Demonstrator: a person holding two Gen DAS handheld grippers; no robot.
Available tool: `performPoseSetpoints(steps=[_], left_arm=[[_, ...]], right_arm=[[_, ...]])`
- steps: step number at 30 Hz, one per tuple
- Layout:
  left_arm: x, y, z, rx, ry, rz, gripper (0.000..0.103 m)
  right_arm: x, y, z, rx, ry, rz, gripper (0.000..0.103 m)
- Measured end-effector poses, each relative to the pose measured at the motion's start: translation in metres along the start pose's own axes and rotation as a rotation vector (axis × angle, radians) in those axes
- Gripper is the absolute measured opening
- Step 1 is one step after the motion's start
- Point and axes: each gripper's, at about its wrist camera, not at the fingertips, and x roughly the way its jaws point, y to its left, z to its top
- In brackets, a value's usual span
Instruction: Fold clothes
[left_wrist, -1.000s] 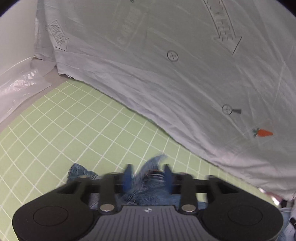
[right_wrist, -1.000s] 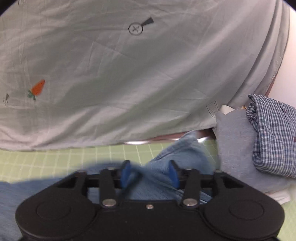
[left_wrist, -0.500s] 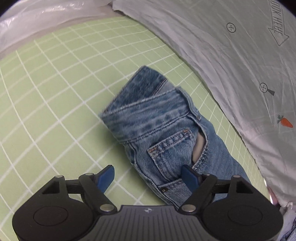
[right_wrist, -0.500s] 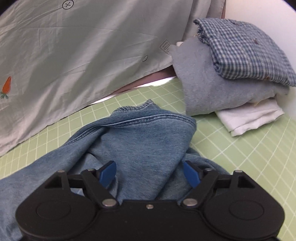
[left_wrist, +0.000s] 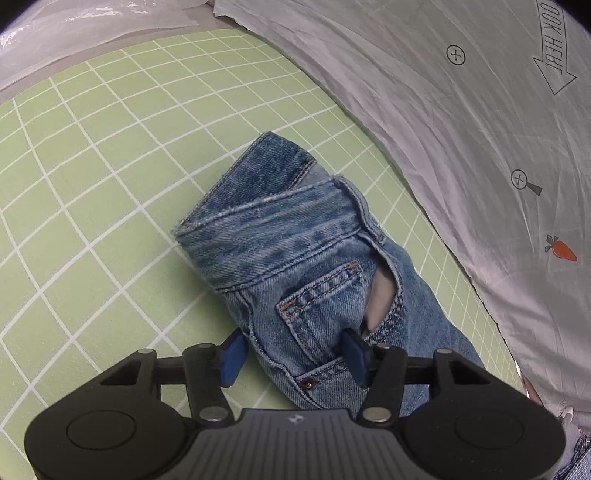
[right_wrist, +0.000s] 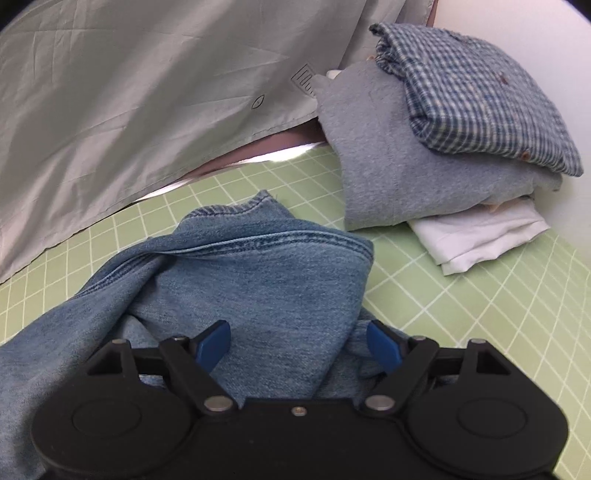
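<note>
Change: a second ago both grippers held bunched denim aloft before the grey sheet; the jeans now lie on the mat, both cameras lower.
Jeans (left_wrist: 295, 251): blue denim, partly folded on the green grid mat (left_wrist: 92, 184); waistband end far, pocket near.
Left gripper (left_wrist: 293, 354): jaws closing at medium width, pocket edge between them; pads not clearly pressing.
Right gripper (right_wrist: 299, 343): fingers wide, over a denim fold, gripping nothing.
Grey sheet (left_wrist: 461, 129): far right, printed carrot and arrow.
Folded stack (right_wrist: 443, 147): checked shirt atop grey and white garments, right of the jeans.
</note>
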Motion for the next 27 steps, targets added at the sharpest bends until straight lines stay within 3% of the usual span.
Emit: performPoseSetpoints(steps=[3, 5, 15, 22, 27], left_arm=[[0.004, 0.003, 0.001, -0.016, 0.006, 0.01, 0.062], [0.005, 0.005, 0.001, -0.019, 0.006, 0.029, 0.077], [0.009, 0.009, 0.002, -0.016, 0.004, 0.023, 0.079], [0.012, 0.007, 0.005, 0.013, 0.019, 0.03, 0.08], [0.01, 0.004, 0.006, 0.04, 0.031, 0.037, 0.08]], right_arm=[[-0.001, -0.003, 0.001, 0.001, -0.001, -0.008, 0.083], [-0.001, -0.005, 0.002, -0.001, 0.001, -0.011, 0.084], [0.016, -0.004, 0.007, -0.039, 0.033, -0.084, 0.09], [0.045, 0.013, 0.032, -0.373, 0.101, -0.069, 0.09], [0.081, 0.041, 0.052, -0.589, 0.307, -0.025, 0.091]])
